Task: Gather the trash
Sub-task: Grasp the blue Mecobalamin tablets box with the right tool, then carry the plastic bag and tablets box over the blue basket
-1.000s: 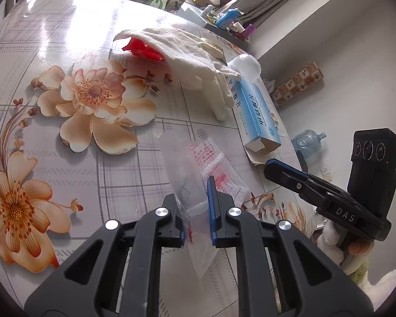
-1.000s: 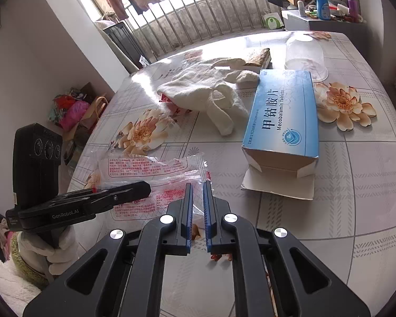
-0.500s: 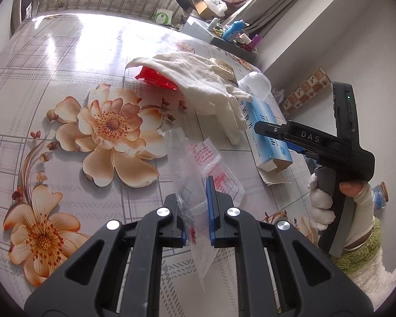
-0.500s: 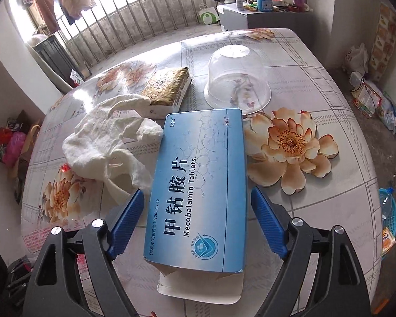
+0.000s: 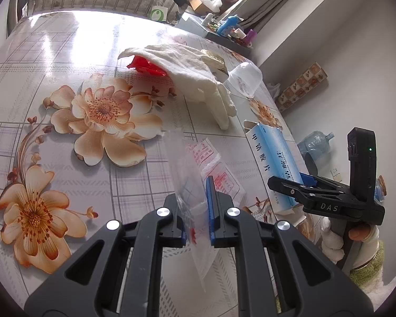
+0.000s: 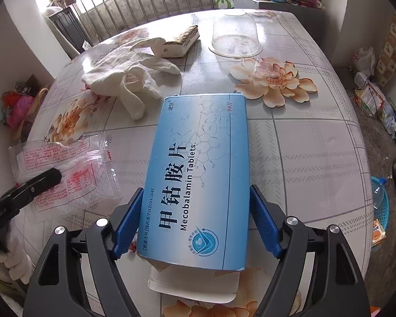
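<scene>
the left gripper (image 5: pixel 196 211) is pinching a clear, crinkled plastic wrapper with red print (image 5: pixel 198 174), its blue pads shut on the film, which is sticking up ahead of the fingers and hanging down behind them. in the right wrist view this same wrapper (image 6: pixel 66 169) is lying off to the left of the right gripper (image 6: pixel 195 216), spread over the flower-patterned table top (image 6: pixel 303 158).

the right gripper is straddling a long blue and white cardboard tablet box (image 6: pixel 200 174), printed with dark lettering and a round logo. its jaws are closing, one blue pad sitting on each long side of the box with a sliver of gap showing, so it is not yet clamping. the box is lying flat, its near end flap hanging open beneath the gripper.

ahead and left of the right gripper, a crumpled white cloth glove (image 6: pixel 126 71) is lying, covering a red wrapper (image 5: pixel 145 66). beyond it, a small cream packet with a brown patterned top (image 6: pixel 182 41) is resting, and further right a clear plastic dome (image 6: pixel 235 37) is standing upside down. nothing is lying between the pads and the box.
</scene>
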A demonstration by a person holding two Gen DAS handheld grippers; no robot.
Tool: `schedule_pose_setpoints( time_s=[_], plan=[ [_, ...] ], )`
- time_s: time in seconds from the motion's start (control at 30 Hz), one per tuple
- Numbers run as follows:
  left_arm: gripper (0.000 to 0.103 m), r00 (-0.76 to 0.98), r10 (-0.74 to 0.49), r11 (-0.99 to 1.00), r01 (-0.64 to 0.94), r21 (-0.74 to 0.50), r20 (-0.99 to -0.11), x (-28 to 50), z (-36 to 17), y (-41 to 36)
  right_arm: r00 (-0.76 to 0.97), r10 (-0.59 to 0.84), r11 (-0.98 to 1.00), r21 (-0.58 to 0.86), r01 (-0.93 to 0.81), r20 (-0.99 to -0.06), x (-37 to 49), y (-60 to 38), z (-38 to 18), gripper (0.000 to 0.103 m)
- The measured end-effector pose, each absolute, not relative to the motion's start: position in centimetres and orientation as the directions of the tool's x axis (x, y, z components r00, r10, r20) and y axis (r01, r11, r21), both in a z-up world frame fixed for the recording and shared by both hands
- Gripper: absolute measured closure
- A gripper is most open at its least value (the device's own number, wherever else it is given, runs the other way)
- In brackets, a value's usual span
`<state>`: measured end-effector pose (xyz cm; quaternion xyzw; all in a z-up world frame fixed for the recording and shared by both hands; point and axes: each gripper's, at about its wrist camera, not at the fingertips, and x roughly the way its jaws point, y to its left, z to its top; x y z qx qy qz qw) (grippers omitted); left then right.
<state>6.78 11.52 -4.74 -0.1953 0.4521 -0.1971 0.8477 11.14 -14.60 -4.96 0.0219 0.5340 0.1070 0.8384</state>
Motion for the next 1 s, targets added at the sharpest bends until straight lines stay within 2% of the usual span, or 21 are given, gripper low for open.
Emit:
schedule_pose_setpoints(
  time_s=[0.37,0.57,0.77,1.0],
  plan=[
    [0.093,0.535,-0.487,0.864,0.183,-0.468,-0.690,5.8,-2.8,10.5,0.471,0.200,0.980,0.174,-0.099,-0.859,11.5,-14.7,-5.0,0.025],
    [0.095,0.551,-0.474,0.874,0.201,-0.442,-0.687,5.7,-1.3,10.3,0.476,0.262,0.965,0.244,-0.099,-0.840,10.6,-15.6,-4.8,0.032],
    [0.098,0.579,-0.485,0.871,0.256,-0.419,-0.655,5.9,1.4,9.6,0.525,0.329,0.936,0.345,-0.071,-0.785,9.5,-18.0,-3.1,0.034],
    [0.098,0.602,-0.520,0.854,0.358,-0.377,-0.606,6.1,5.0,6.8,0.619,0.342,0.913,0.405,-0.043,-0.707,7.9,-21.2,-0.1,0.034]
  ],
)
